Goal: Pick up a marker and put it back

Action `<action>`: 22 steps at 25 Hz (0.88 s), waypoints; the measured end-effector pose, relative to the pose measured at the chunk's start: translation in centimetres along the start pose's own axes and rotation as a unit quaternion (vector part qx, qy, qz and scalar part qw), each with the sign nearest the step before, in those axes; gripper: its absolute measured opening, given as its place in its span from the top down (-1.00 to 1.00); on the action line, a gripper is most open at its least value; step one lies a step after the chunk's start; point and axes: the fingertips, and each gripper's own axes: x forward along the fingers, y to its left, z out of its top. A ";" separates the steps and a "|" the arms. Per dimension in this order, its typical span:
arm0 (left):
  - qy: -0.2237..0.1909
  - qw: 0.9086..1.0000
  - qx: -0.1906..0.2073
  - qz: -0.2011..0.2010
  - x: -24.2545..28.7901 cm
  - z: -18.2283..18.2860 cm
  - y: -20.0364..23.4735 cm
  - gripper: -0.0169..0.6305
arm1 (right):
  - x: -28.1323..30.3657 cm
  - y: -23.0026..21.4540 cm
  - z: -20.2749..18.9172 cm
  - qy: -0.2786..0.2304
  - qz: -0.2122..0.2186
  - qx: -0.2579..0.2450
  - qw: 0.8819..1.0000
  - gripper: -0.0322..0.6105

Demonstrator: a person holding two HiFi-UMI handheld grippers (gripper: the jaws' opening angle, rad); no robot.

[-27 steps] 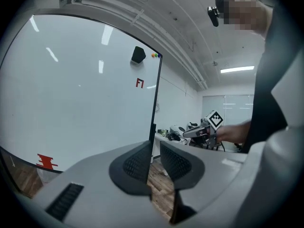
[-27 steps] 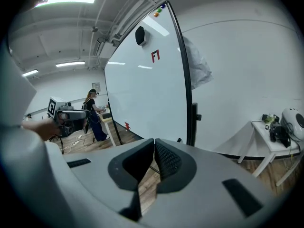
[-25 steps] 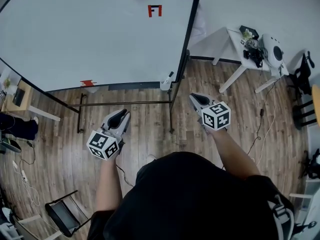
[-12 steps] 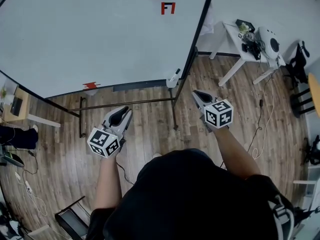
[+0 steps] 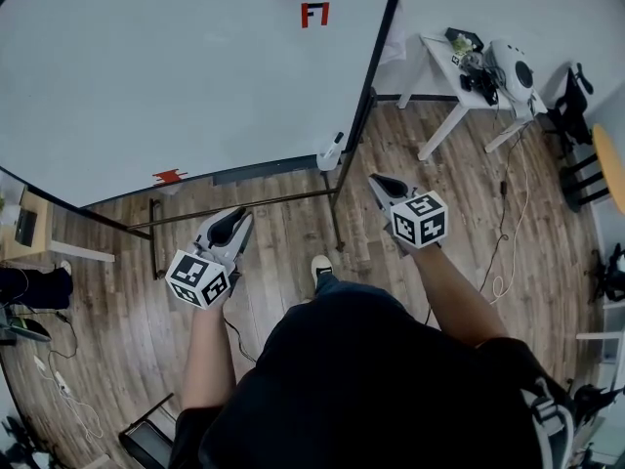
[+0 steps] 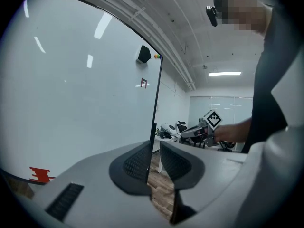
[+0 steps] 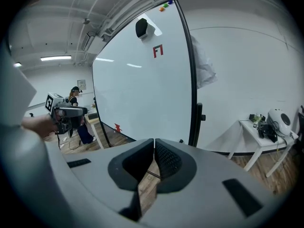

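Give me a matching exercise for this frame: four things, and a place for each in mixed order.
1 marker
2 table
3 shoe
4 red mark

A high on the whiteboard
B on the floor, close to the person
C at the whiteboard's lower right corner
D right of the whiteboard, by the wall

Pairs: 1-C, 2-D, 3-B, 4-A.

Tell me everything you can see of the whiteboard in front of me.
The whiteboard is a large, glossy white panel in a thin dark frame, standing upright on a dark metal stand on the wooden floor. Its surface is nearly blank: a small red mark sits high up, a black device is mounted near the top edge, and a red piece sits at the bottom edge.
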 end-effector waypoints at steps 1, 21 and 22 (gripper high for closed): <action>0.001 1.000 0.001 -0.002 0.2 0.0 0.0 0.73 | 0.1 -0.1 -0.1 0.001 -0.001 -0.001 1.000 0.89; 0.033 0.999 -0.001 -0.011 5.5 -0.1 4.4 0.73 | 7.0 -4.8 -1.0 0.018 -0.006 0.024 1.000 0.89; 0.034 0.999 -0.002 -0.011 5.8 -0.1 4.7 0.73 | 7.3 -5.1 -1.0 0.019 -0.006 0.026 0.999 0.89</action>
